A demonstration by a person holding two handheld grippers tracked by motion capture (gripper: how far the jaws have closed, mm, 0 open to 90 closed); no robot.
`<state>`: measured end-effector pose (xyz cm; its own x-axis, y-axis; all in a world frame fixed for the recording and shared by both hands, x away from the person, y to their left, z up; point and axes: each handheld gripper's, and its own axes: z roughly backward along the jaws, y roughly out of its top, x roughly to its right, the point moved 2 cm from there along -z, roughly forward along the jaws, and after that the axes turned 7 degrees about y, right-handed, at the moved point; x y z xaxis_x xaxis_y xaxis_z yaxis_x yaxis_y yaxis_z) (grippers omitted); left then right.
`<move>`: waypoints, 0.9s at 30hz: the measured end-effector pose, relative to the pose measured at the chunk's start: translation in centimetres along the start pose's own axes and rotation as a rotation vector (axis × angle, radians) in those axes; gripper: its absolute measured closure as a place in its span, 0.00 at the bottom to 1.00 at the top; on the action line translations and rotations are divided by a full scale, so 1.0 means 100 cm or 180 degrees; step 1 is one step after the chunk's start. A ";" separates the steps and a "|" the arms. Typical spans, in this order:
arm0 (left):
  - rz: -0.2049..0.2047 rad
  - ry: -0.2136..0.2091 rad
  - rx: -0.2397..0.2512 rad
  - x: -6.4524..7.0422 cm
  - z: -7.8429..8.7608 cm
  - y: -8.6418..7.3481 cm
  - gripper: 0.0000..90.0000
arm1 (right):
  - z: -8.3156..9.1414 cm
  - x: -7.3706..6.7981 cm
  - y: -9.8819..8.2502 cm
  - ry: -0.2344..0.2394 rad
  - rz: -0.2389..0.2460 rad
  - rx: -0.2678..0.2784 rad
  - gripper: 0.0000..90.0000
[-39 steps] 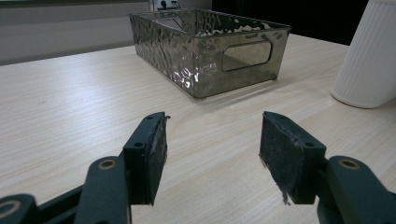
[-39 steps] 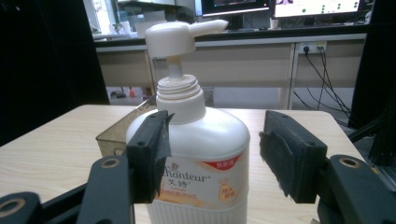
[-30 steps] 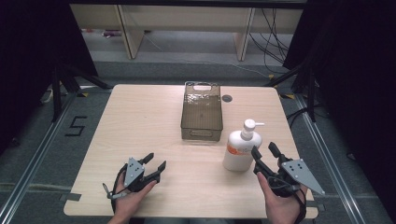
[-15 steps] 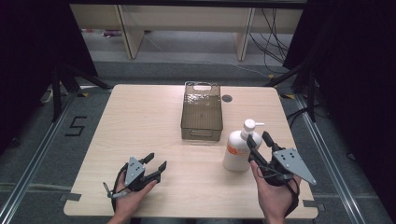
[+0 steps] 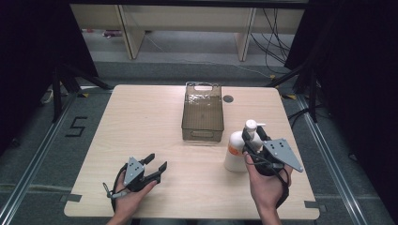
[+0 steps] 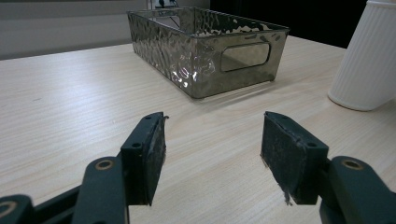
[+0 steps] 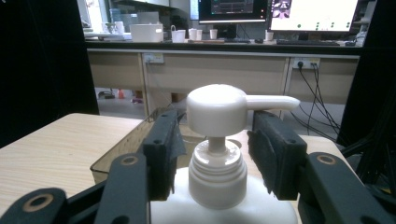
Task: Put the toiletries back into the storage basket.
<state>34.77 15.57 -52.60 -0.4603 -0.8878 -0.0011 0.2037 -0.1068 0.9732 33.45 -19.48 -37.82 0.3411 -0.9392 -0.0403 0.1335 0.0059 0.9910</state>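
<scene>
So the white pump bottle [image 5: 237, 152] stands upright on the table [image 5: 141, 122], just in front of the clear brown bin's [image 5: 202, 112] right corner. The right gripper [image 7: 215, 154] has just been closing, jaws either side of the pump neck [image 7: 215, 144] but pads not pressing yet, probably since the neck's the slimmest grab point. The left gripper [image 5: 157, 165] rests open and empty, out of the way.

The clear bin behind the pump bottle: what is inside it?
The clear bin looks empty through its open top. Its near inner corner, by the pump bottle, is covered in the high view.
</scene>
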 end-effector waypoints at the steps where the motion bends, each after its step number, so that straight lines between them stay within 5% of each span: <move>1: -0.0009 -0.0005 -0.0003 0.000 0.000 0.000 0.44 | -0.001 0.000 0.000 0.0002 -0.0023 0.0001 0.60; 17: -0.0001 -0.0007 -0.0003 0.001 0.000 0.000 0.44 | -0.012 -0.002 0.001 -0.0150 -0.0020 -0.0032 0.66; 27: -0.0011 -0.0012 -0.0020 0.001 0.000 0.000 0.43 | -0.011 -0.001 0.006 -0.0057 0.0008 0.0093 0.67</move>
<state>34.70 15.45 -52.60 -0.4643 -0.8857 -0.0036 0.2075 -0.1127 0.9717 34.48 -18.98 -37.31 0.3247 -0.9451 -0.0357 0.1055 -0.0014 0.9944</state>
